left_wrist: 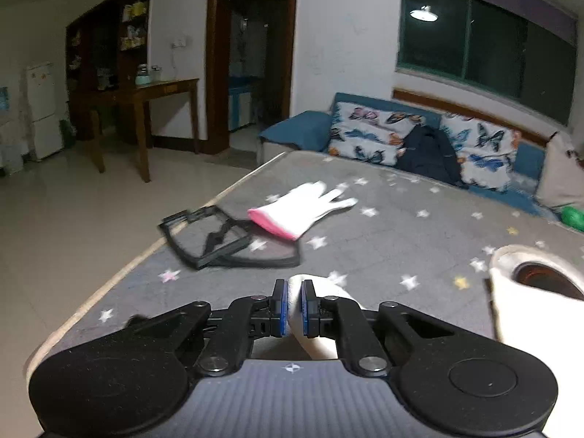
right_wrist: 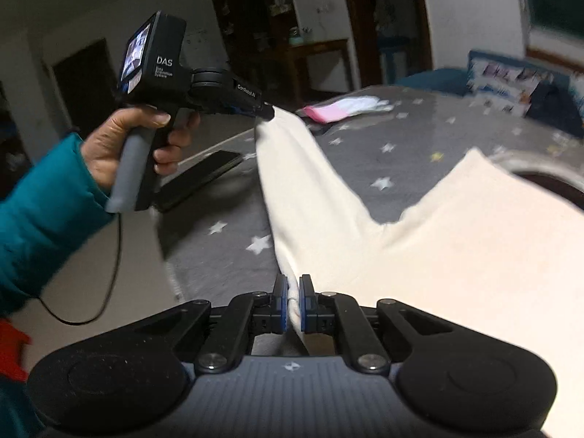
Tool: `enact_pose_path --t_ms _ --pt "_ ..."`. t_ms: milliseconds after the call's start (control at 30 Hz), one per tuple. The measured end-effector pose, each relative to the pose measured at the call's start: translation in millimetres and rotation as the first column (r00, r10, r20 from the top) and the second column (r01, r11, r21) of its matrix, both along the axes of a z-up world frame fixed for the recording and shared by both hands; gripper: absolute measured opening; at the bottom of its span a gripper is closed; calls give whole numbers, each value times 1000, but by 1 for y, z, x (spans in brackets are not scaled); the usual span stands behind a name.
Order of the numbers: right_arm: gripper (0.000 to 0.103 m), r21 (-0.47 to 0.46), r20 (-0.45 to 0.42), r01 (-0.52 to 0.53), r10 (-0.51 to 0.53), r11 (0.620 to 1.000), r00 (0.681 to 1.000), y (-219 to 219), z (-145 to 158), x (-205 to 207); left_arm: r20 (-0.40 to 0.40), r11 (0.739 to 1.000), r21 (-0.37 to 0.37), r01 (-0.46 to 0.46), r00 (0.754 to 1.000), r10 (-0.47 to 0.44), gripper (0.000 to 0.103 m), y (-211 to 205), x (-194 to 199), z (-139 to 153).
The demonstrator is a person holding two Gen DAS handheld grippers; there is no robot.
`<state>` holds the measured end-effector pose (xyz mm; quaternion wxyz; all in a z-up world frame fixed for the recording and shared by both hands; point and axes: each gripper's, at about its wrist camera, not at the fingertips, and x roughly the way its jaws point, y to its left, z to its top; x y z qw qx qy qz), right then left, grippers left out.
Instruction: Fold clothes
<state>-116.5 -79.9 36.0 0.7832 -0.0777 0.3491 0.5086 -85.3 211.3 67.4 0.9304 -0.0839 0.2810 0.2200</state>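
Your cream garment [right_wrist: 419, 241] looks like soft matt knit cloth; the star-printed table cover [left_wrist: 383, 226] is matt fabric. Your left gripper [left_wrist: 294, 308] is matt black plastic.

The cream garment [right_wrist: 456, 248] ran off the right and bottom edges of the right wrist view, so its full shape could not be told. In the left wrist view only a strip of it showed between the pads of the left hand-held gripper [left_wrist: 294, 306]. The white glove [right_wrist: 346, 106] lay smeared by blur. Items on the far shelves [left_wrist: 133, 25] were too small to identify.
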Motion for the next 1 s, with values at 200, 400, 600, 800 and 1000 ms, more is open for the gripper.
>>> enact_pose_path --t_ms 200,400,600,800,1000 --pt "26 -25 12 -63 63 998 998 4 -9 -11 -106 999 42 -33 994 37 9 6 3 -37" --pt "32 -7 41 74 -73 997 996 -34 10 -8 -122 997 52 -63 990 69 9 17 3 -50" --pt "33 -77 5 246 -247 966 969 -85 -2 -11 -152 991 121 -53 986 71 9 17 11 -56" --pt "35 -85 63 243 -238 966 969 -98 3 -35 -127 993 121 1 992 14 10 -2 3 -41" --pt "36 -74 118 310 -300 948 947 -109 8 -31 -46 954 60 293 956 -291 18 -70 -21 -16"
